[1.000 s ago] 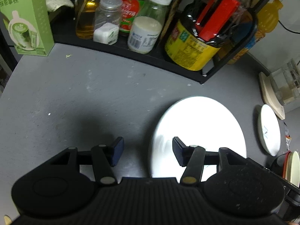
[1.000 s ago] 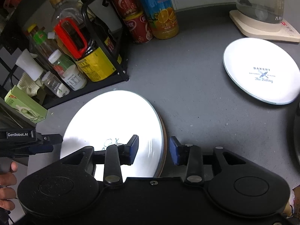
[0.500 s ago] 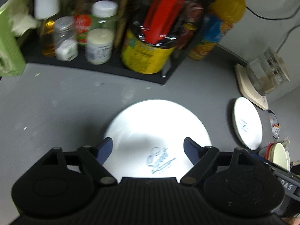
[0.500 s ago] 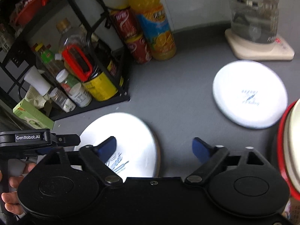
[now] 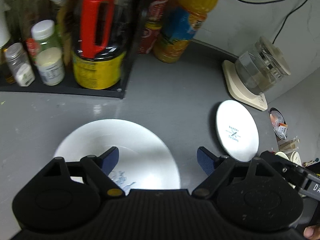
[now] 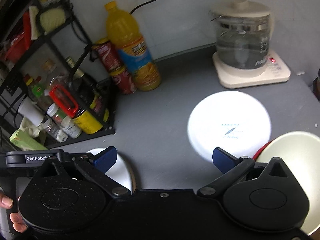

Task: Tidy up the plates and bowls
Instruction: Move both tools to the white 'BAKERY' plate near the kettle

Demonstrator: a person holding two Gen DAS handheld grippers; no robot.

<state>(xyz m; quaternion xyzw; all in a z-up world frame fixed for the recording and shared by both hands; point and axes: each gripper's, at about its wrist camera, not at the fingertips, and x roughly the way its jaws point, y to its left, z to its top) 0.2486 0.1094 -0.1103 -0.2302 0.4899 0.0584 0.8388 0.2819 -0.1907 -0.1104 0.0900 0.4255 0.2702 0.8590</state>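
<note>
Both hand-held grippers gape empty, jaws just opened: left hand-held gripper point(image 5: 158, 158) over a large white plate point(image 5: 140, 140) on the grey bench point(image 5: 170, 92), right hand-held gripper point(image 6: 164, 158) hiding most of it. A smaller plate point(image 6: 230, 120) lies apart; its lettering blurs. A cream bowl point(image 6: 290, 150) is cut off.

Both views ride a hand-held gripper and look steeply down along its fingers at the grey counter point(image 5: 170, 92) — close in. The left wrist view faces the condiment rack point(image 5: 112, 92); the right sits further right, perhaps higher. Shared: large plate point(image 5: 140, 140), small plate point(image 6: 230, 120), kettle point(image 6: 242, 46) — all slightly blurred.
</note>
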